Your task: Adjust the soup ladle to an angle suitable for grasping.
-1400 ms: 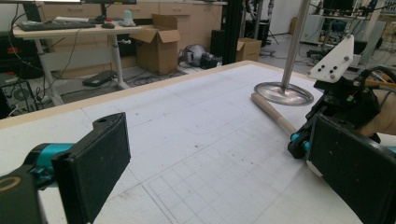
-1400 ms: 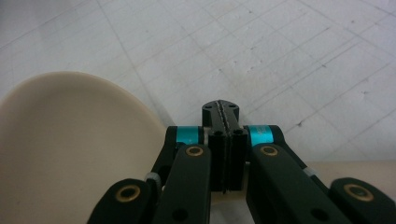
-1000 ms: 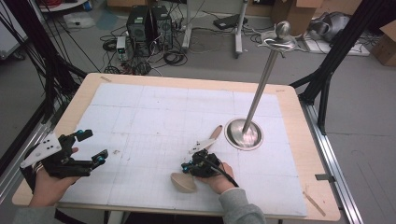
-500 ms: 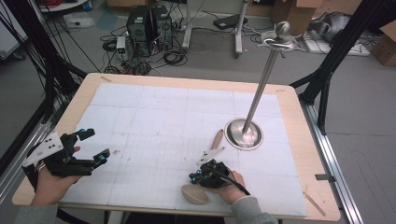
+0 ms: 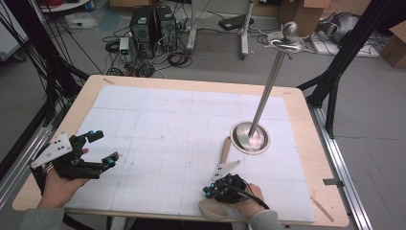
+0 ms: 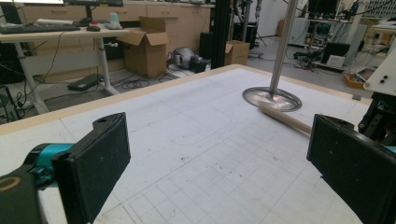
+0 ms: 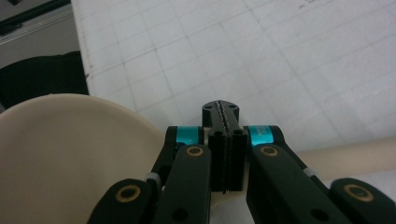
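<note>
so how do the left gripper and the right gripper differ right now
The left gripper has its jaws spread wide with nothing between them; the right gripper has its jaws shut together. The left gripper is held over the table's left edge, away from any object; the right gripper sits at the near edge, right over the wooden spoon. Both are black with teal accents, and each is held in a hand.

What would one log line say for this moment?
left gripper open, empty | right gripper fingers shut, over wooden spoon, grip unclear | spoon handle beside stand base
</note>
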`<state>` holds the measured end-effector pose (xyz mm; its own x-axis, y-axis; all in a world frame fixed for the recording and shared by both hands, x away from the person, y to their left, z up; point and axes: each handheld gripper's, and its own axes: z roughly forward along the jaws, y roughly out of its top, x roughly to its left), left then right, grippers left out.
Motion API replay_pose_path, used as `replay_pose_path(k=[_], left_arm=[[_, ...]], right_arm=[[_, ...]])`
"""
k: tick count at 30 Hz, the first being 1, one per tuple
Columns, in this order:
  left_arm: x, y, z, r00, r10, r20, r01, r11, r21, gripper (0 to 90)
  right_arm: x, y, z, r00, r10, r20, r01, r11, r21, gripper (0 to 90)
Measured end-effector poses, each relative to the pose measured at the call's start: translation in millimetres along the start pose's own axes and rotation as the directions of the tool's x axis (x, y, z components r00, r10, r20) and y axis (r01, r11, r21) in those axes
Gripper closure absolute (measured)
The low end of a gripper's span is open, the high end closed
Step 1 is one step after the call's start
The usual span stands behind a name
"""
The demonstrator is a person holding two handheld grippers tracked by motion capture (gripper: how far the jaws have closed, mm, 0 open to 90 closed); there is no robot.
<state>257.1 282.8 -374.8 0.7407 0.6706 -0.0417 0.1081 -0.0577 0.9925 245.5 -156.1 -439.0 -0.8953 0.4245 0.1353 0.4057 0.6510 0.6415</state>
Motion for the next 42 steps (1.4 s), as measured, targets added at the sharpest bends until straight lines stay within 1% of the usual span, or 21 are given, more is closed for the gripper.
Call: replay_pose_path(k=[2, 7, 10, 11, 12, 14, 17, 18, 19, 22, 25, 27, 29, 30, 31, 32, 35, 38, 40, 41, 42], left_arm=[[0.1, 0.6, 1.0, 1.0000, -0.003, -0.002, 0.002, 1.0000, -0.001, 6.4], [0.2, 0.7, 5.1, 1.0000, -0.004, 0.004, 0.004, 1.0000, 0.002, 6.4], [-1.1, 1.1, 8.0, 1.0000, -0.001, 0.007, 0.001, 1.0000, 0.007, 6.4], [-1.6, 1.3, 8.6, 1.0000, -0.003, 0.009, 0.003, 1.0000, 0.005, 6.4], [-2.3, 1.7, 9.3, 0.9999, 0.000, 0.011, 0.000, 1.0000, 0.005, 6.4], [-3.3, 2.5, 10.2, 0.9997, 0.014, 0.018, -0.014, 0.9998, 0.012, 6.4], [-4.9, 3.3, 10.7, 0.9996, 0.018, 0.021, -0.018, 0.9998, 0.012, 6.4], [-5.7, 3.6, 10.7, 0.9997, 0.018, 0.019, -0.018, 0.9998, 0.011, 6.4], [-6.0, 4.0, 10.7, 0.9996, 0.019, 0.020, -0.019, 0.9997, 0.012, 6.4], [-7.7, 5.2, 10.1, 0.9993, 0.030, 0.022, -0.030, 0.9995, 0.012, 6.4], [-7.6, 5.1, 9.5, 0.9994, 0.029, 0.020, -0.030, 0.9995, 0.014, 6.4], [-7.7, 4.5, 8.5, 0.9995, 0.027, 0.018, -0.027, 0.9996, 0.012, 6.4], [-8.9, 4.3, 7.5, 0.9993, 0.022, 0.031, -0.022, 0.9997, 0.012, 6.4], [-10.5, 4.6, 6.4, 0.9987, 0.033, 0.038, -0.034, 0.9993, 0.016, 6.4], [-11.3, 4.6, 6.0, 0.9987, 0.036, 0.037, -0.036, 0.9992, 0.016, 6.4], [-12.6, 4.9, 4.7, 0.9982, 0.045, 0.040, -0.046, 0.9987, 0.020, 6.4], [-13.9, 3.3, 1.6, 0.9982, 0.052, 0.030, -0.053, 0.9984, 0.023, 6.4], [-13.1, -2.0, 0.8, 0.9991, 0.041, 0.016, -0.041, 0.9986, 0.034, 6.4], [-12.5, -5.2, 0.9, 0.9989, 0.046, 0.011, -0.047, 0.9978, 0.046, 6.4], [-12.7, -5.9, 0.9, 0.9990, 0.043, 0.010, -0.043, 0.9979, 0.048, 6.4], [-12.6, -6.5, 0.7, 0.9991, 0.043, 0.008, -0.043, 0.9979, 0.049, 6.4]], right_arm=[[2.2, -6.5, -5.1, 0.9999, -0.006, -0.012, 0.006, 1.000, 0.002, 90.0], [5.0, -13.9, -11.2, 0.9996, -0.012, -0.024, 0.012, 1.000, 0.004, 90.0], [9.3, -18.8, -13.5, 0.9997, -0.023, -0.011, 0.023, 1.000, -0.001, 90.0], [10.4, -20.5, -14.4, 0.9997, -0.021, -0.015, 0.021, 1.000, -0.005, 90.0], [11.1, -21.1, -15.1, 0.9998, -0.016, -0.013, 0.016, 1.000, -0.003, 90.0], [11.0, -22.3, -15.5, 0.9996, -0.023, -0.018, 0.022, 1.000, -0.006, 90.0], [10.2, -21.8, -14.8, 0.9995, -0.026, -0.020, 0.026, 1.000, -0.005, 90.0], [9.8, -22.2, -14.9, 0.9993, -0.028, -0.024, 0.028, 1.000, -0.009, 90.0], [8.7, -22.2, -15.0, 0.9993, -0.017, -0.034, 0.017, 1.000, -0.010, 90.0], [7.9, -19.9, -15.2, 0.9989, -0.020, -0.042, 0.020, 1.000, -0.004, 90.0], [6.3, -14.7, -19.1, 0.9986, -0.036, -0.038, 0.034, 0.998, -0.053, 90.0], [3.8, -9.5, -24.5, 0.9988, -0.047, -0.012, 0.046, 0.994, -0.097, 90.0], [-1.8, -5.6, -30.1, 0.9986, -0.048, 0.020, 0.051, 0.990, -0.132, 90.0], [-5.9, -4.5, -32.8, 0.9983, -0.043, 0.039, 0.048, 0.989, -0.142, 90.0], [-12.2, -4.1, -35.7, 0.9977, -0.032, 0.060, 0.041, 0.987, -0.158, 90.0], [-14.8, -4.2, -37.0, 0.9972, -0.027, 0.070, 0.038, 0.986, -0.163, 90.0], [-35.9, -9.1, -44.6, 0.9925, 0.025, 0.119, -0.002, 0.981, -0.192, 90.0], [-54.3, -14.9, -49.2, 0.9874, 0.073, 0.140, -0.043, 0.978, -0.205, 90.0], [-67.1, -19.4, -51.0, 0.9816, 0.114, 0.153, -0.078, 0.972, -0.224, 90.0], [-72.8, -21.9, -51.9, 0.9768, 0.134, 0.167, -0.093, 0.969, -0.230, 90.0], [-76.1, -23.5, -52.5, 0.9754, 0.140, 0.171, -0.097, 0.967, -0.236, 90.0]])
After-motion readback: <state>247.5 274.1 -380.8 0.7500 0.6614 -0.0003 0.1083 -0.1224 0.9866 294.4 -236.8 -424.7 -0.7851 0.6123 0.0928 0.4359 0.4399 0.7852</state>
